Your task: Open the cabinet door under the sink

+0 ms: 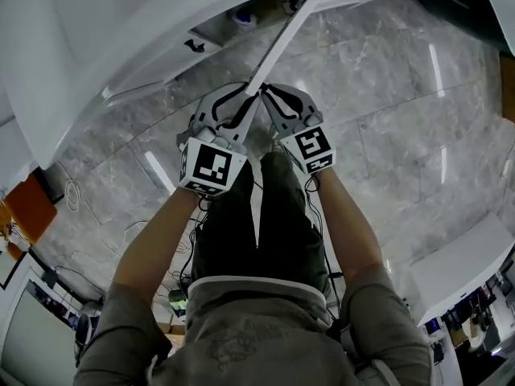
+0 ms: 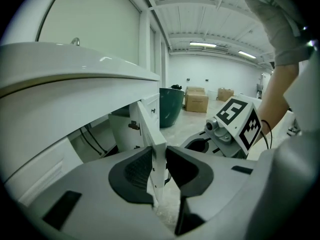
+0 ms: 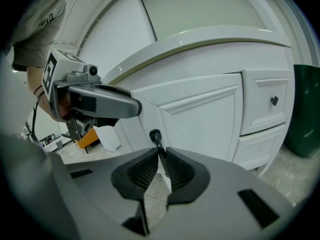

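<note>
**A:** Where's the door?

**B:** The cabinet door (image 1: 291, 29) under the sink (image 2: 75, 66) is swung well out from the cabinet. Its free edge points back at the person, and the dark inside of the cabinet shows on its left. I'd call the opening mostly done.

**A:** And the grippers?

**B:** Both have hold of it. The left gripper (image 2: 159, 160) is clamped at a middling width on the door's near edge, with the white panel standing between its pads. The right gripper (image 3: 159, 159) is pinched nearly together on the thin dark handle (image 3: 155, 135) on the door's right face.

**A:** What could go wrong?

**B:** Mostly a slip. The handle is slim and smooth-looking, so a pull at a slant could drag it out of the right jaws. The left pads only bite the very edge of the panel, so a sideways tug might slide them off. There's also the arc to mind. With two grips on one swinging panel, if the hands don't follow the same curve they'll twist the door against each other. And the person's legs (image 1: 233, 232) are right behind the near edge, so the door may run into them before it is fully open.

**A:** How are the arms set?

**B:** Both forearms (image 1: 153, 252) reach straight ahead, close together, one on each side of the door. The grippers are side by side and tilted somewhat downward toward the far end of the panel
</note>
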`<state>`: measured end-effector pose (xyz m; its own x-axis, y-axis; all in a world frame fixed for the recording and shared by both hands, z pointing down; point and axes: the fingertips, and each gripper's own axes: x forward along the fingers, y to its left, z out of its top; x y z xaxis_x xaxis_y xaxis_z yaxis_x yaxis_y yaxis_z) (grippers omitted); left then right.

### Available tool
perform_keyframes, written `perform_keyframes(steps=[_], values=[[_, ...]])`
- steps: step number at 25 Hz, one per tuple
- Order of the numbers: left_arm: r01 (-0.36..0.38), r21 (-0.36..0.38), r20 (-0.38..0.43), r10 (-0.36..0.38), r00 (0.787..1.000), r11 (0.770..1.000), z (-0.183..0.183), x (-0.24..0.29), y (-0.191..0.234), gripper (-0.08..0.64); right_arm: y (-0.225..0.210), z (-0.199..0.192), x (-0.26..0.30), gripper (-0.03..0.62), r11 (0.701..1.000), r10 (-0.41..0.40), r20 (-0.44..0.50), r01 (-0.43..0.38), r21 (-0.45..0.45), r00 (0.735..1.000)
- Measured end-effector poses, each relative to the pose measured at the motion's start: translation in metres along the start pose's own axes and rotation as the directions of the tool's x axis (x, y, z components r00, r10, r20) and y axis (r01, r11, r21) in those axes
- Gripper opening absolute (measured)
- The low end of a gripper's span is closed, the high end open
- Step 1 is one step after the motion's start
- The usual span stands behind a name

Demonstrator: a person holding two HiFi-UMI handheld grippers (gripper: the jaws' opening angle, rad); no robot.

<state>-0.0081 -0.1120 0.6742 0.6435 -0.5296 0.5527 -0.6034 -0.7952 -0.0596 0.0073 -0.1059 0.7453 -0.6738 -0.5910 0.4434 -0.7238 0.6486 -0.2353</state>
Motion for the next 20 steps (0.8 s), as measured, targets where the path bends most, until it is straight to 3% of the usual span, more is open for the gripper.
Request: perform_keyframes(steps=[9,15,20], values=[[0.118,0.031,-0.017,-0.118,0.993,0.992,0.014,0.025,-0.069,0.094,-0.034,-0.032,-0.07,0.044,0.985,-0.165,-0.013,0.165,0.053,0.986],[0.212,0.084,0.012,-0.214,0.977,0.974,0.047,0.061,-0.126,0.082,-0.071,-0.046,-0.121,0.044,0.95,-0.28,0.002,0.277,0.147,0.96],[0.275,0.088,0.05,-0.28,0.959,0.957,0.087,0.107,-0.163,0.061,-0.109,-0.054,-0.159,0.044,0.896,-0.402,0.01,0.391,0.21,0.916]])
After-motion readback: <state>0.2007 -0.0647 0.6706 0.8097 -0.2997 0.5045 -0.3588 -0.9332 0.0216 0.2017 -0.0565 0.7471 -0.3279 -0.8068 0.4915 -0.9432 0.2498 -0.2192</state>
